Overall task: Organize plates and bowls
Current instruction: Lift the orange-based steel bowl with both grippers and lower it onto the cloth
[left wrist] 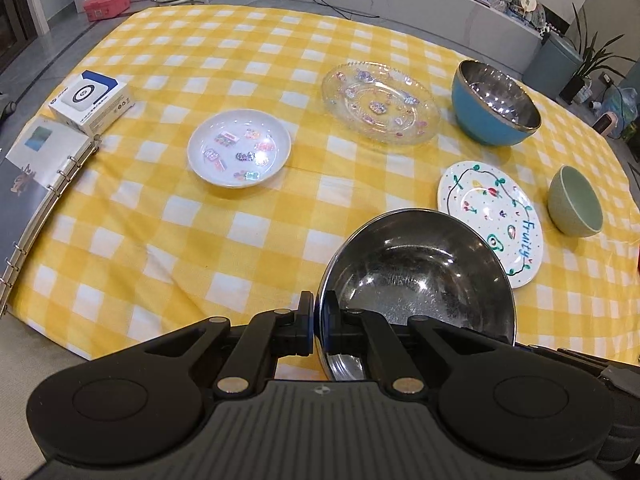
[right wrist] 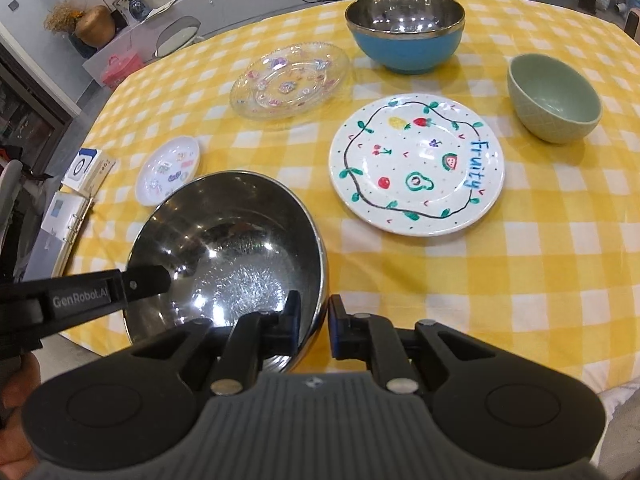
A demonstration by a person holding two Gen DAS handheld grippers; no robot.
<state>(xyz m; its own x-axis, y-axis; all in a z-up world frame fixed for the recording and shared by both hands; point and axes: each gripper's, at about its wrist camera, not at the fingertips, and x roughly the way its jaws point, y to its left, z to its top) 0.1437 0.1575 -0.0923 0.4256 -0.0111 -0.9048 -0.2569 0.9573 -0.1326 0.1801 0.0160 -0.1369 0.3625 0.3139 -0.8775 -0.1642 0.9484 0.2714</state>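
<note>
On the near tabletop (right wrist: 540, 280) both tools grip the steel bowl (right wrist: 224, 248)'s rim: left tool (left wrist: 319, 320) clamped, right tool (right wrist: 314, 320) loosely straddling; every other dish lies unstacked.

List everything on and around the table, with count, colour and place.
steel bowl: one, silver, near edge, rim between both sets of fingers
fruit plate: one, white with painted fruit, beside the steel bowl
glass plate: one, clear with stickers, mid table
small dish: one, white with stickers, toward the binder side
blue bowl: one, blue outside, steel inside, far side
green bowl: one, pale green, beside the fruit plate
box: one, white and blue, table edge
binder: one, open, next to the box
tablecloth: one, yellow check
left gripper: black, shut on the bowl's rim
right gripper: black, straddling the rim, pads apart
</note>
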